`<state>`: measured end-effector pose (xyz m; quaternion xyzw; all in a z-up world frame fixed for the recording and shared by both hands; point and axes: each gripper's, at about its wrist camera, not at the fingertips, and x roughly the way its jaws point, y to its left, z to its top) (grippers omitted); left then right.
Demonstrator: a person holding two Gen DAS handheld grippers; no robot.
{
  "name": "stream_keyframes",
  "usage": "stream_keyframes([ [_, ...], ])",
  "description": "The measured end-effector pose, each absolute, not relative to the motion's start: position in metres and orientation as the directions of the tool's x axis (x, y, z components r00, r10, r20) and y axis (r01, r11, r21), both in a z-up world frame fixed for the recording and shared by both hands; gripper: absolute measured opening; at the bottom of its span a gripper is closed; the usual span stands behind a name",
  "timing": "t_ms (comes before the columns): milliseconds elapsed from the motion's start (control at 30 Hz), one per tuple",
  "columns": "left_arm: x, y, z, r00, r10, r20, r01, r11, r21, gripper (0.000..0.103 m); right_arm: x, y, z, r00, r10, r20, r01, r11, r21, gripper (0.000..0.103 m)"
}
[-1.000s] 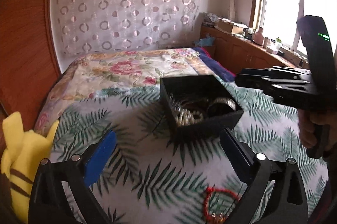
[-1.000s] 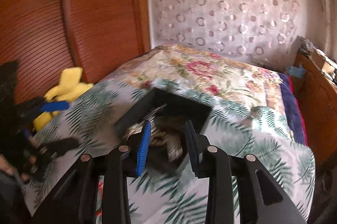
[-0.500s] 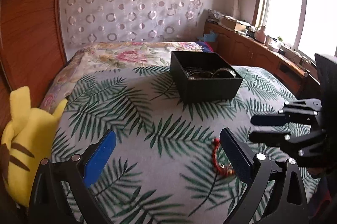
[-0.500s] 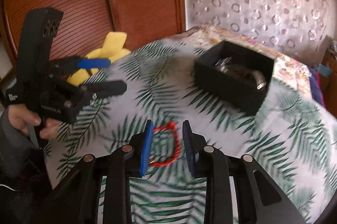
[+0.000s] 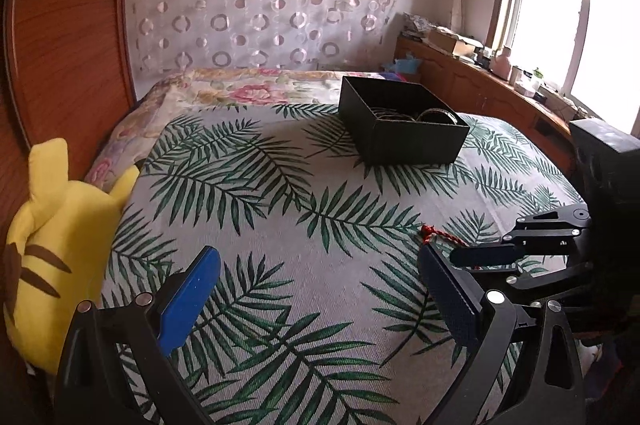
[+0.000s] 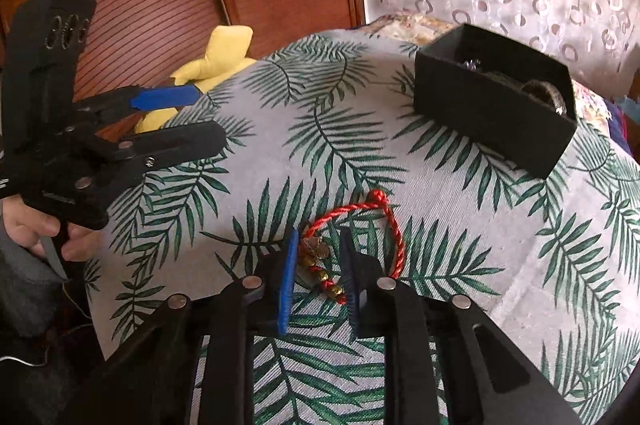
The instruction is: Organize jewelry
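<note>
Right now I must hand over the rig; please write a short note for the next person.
Left hand-held gripper: open, empty, held above the bedspread.
Right hand-held gripper: open, fingers on either side of the beaded end of the red cord bracelet, not closed on it.
Black box: on the bed beyond, already holds bangles.
Left to do: close on the bracelet, carry it to the box.

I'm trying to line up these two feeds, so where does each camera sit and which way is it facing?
Left wrist: on the left hand-held gripper, open, facing along the bed to the black box; the right hand-held gripper enters at right.
Right wrist: on the right hand-held gripper, open, looking down at the red bracelet; the left hand shows.
Shared: box, bracelet, yellow plush.
</note>
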<state>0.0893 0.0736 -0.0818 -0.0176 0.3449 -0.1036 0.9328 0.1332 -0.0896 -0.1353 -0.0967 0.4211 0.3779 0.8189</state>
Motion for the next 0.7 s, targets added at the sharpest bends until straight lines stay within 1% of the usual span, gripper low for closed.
stream_keyframes([
  [100, 0.090, 0.073, -0.084, 0.734, -0.217, -0.644, 0.186, 0.976, -0.117, 0.095, 0.135, -0.089, -0.136, 0.350, 0.545, -0.762, -0.701, 0.692, 0.173, 0.013],
  [133, 0.090, 0.072, -0.084, 0.732, -0.217, -0.645, 0.188, 0.975, -0.116, 0.095, 0.135, -0.090, -0.135, 0.349, 0.550, -0.759, -0.700, 0.692, 0.179, 0.006],
  [433, 0.093, 0.061, -0.090, 0.709, -0.230, -0.666, 0.205, 0.972, -0.117, 0.095, 0.135, -0.114, -0.125, 0.390, 0.571, -0.722, -0.679, 0.708, 0.194, 0.006],
  [700, 0.098, 0.040, -0.095, 0.681, -0.249, -0.688, 0.245, 0.964, -0.106, 0.095, 0.136, -0.148, -0.118, 0.448, 0.544, -0.709, -0.632, 0.754, 0.179, 0.006],
])
